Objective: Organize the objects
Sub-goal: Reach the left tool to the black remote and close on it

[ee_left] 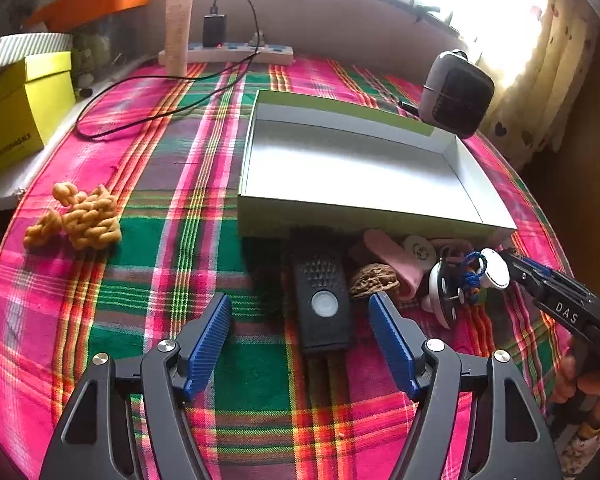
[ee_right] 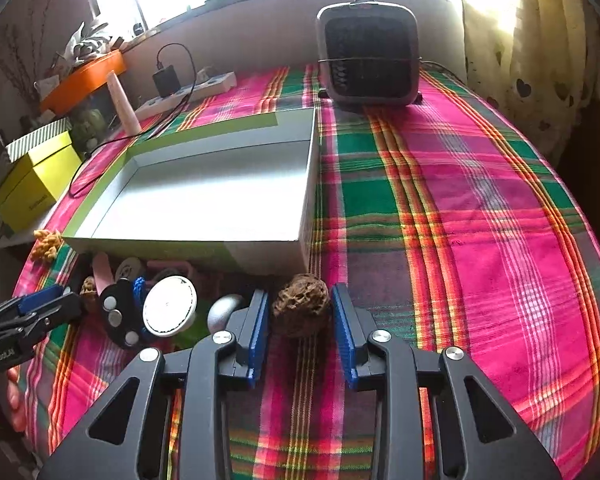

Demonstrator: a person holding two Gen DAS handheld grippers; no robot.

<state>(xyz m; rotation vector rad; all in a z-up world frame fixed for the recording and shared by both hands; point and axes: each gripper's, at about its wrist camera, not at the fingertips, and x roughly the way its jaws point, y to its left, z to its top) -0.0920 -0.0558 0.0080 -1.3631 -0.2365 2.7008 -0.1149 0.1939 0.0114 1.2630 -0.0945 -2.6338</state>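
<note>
A white open box with green outer walls (ee_left: 340,216) (ee_right: 160,250) lies on the plaid tablecloth. In front of it is a cluster of small items. My right gripper (ee_right: 300,300) (ee_left: 508,258) has its blue pads against both sides of a brown wrinkled walnut (ee_right: 300,308) resting on the cloth. My left gripper (ee_left: 300,304) (ee_right: 56,302) stands open over a black rectangular device (ee_left: 324,304), its pads well clear. A second walnut (ee_left: 374,280) (ee_right: 88,286) lies just beyond its right finger.
The cluster holds a white disc (ee_right: 170,306) (ee_left: 496,274), a black plate with metal studs (ee_right: 118,314), a blue cord (ee_right: 139,292) and a pink piece (ee_left: 392,264). An orange knotted lump (ee_left: 76,216) lies left. A fan (ee_right: 368,52), power strip (ee_left: 228,54) and yellow box (ee_left: 20,108) stand behind.
</note>
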